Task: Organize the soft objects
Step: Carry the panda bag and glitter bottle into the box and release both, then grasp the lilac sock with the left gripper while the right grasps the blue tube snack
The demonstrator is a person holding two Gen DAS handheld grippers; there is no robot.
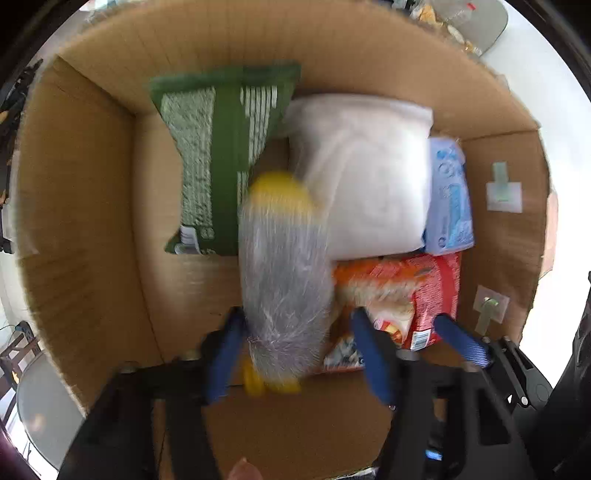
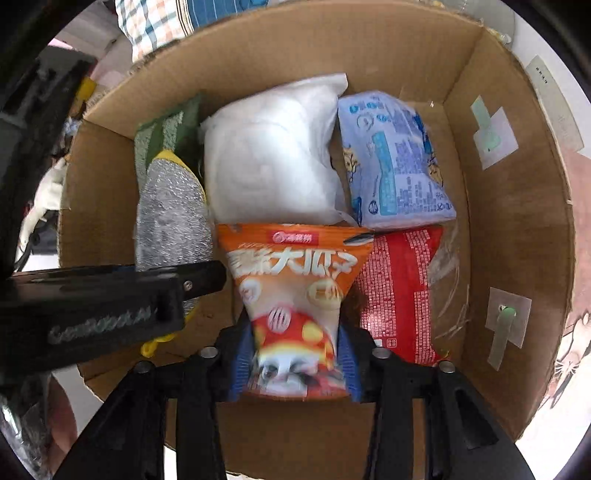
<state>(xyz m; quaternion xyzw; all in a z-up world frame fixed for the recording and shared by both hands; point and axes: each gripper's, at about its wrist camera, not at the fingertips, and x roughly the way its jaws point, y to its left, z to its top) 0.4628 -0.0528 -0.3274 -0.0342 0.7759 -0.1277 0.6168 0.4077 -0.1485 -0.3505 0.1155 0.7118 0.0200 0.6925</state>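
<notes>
Both grippers reach into a cardboard box (image 1: 92,229) (image 2: 517,236). My left gripper (image 1: 297,350) has its blue fingers on either side of a silver-and-yellow scrubber sponge (image 1: 284,280), blurred by motion; the jaws stand wide, and I cannot tell if they grip it. The sponge also shows in the right wrist view (image 2: 170,221). My right gripper (image 2: 295,363) is shut on an orange snack bag (image 2: 295,280). A white soft pack (image 1: 365,173) (image 2: 273,158), a green pack (image 1: 221,155) (image 2: 166,129), a light-blue pack (image 1: 448,199) (image 2: 391,162) and a red pack (image 1: 436,295) (image 2: 399,291) lie in the box.
The left gripper's black body (image 2: 103,306) crosses the left of the right wrist view. A checked cloth (image 2: 155,26) lies beyond the box's far wall. Tape patches (image 2: 508,317) stick to the box's right wall. A white surface (image 1: 546,85) surrounds the box.
</notes>
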